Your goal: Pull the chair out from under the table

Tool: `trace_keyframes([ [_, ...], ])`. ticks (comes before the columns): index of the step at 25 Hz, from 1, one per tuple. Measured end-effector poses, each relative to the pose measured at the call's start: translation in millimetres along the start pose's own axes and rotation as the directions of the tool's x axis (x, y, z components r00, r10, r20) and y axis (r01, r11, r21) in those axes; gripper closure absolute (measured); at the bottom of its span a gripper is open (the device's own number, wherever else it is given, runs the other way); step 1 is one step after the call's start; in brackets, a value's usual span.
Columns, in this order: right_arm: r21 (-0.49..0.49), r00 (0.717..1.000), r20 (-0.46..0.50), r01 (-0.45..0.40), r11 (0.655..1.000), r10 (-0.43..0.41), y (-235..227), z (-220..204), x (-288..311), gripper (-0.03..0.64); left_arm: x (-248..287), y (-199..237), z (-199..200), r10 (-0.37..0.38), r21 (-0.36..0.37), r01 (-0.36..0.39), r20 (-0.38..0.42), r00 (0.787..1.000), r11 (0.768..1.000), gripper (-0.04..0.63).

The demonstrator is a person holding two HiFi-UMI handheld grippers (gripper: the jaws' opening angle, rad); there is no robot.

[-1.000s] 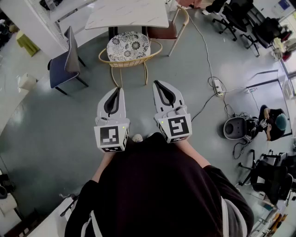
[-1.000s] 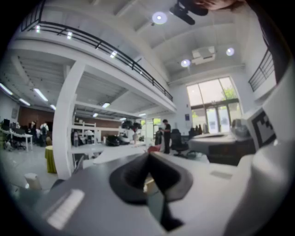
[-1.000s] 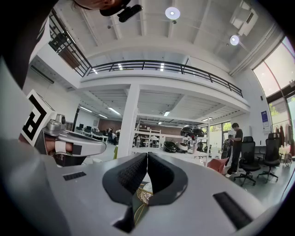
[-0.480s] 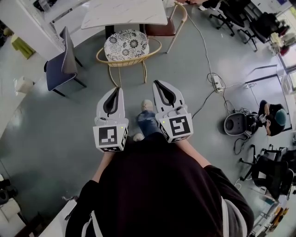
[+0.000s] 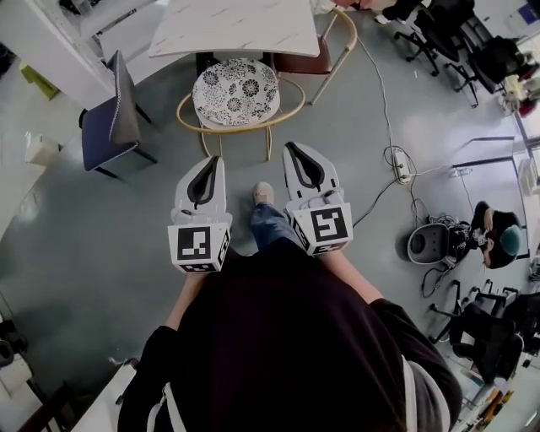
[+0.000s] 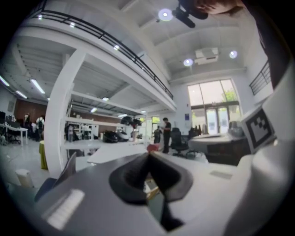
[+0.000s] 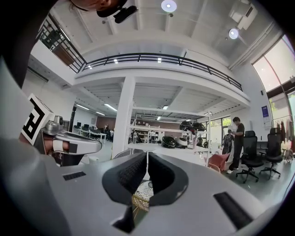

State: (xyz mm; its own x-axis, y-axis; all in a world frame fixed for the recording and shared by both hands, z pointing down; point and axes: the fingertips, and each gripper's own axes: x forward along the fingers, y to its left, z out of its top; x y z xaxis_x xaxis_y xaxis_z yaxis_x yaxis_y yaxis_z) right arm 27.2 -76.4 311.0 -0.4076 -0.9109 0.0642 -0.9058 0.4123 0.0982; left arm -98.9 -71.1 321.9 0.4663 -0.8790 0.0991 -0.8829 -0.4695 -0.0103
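Chair: stood straight ahead of both tongs' tips, well apart from them, backed against the near edge of the table. Left tongs and right tongs: held side by side, just apart, pointed forward and about level, jaws pressed together on nothing.

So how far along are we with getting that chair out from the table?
Nothing is done yet: the patterned chair sits tucked against the table. In hand: the left tool and right tool, both shut and empty, are held short of the chair's gold rim, touching nothing. Left to do: reach the rim, grip it and pull the chair clear.
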Motion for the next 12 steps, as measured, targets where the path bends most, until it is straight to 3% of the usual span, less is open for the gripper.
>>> trace_keyframes([
  [12, -0.011, 0.986, -0.103, -0.130, 0.991, 0.128, -56.2, -36.8, 130.0, 0.594, 124.2, 57.3, -21.1, 0.051, -0.055, -0.055, -0.072, 0.996, 0.997, 0.588],
])
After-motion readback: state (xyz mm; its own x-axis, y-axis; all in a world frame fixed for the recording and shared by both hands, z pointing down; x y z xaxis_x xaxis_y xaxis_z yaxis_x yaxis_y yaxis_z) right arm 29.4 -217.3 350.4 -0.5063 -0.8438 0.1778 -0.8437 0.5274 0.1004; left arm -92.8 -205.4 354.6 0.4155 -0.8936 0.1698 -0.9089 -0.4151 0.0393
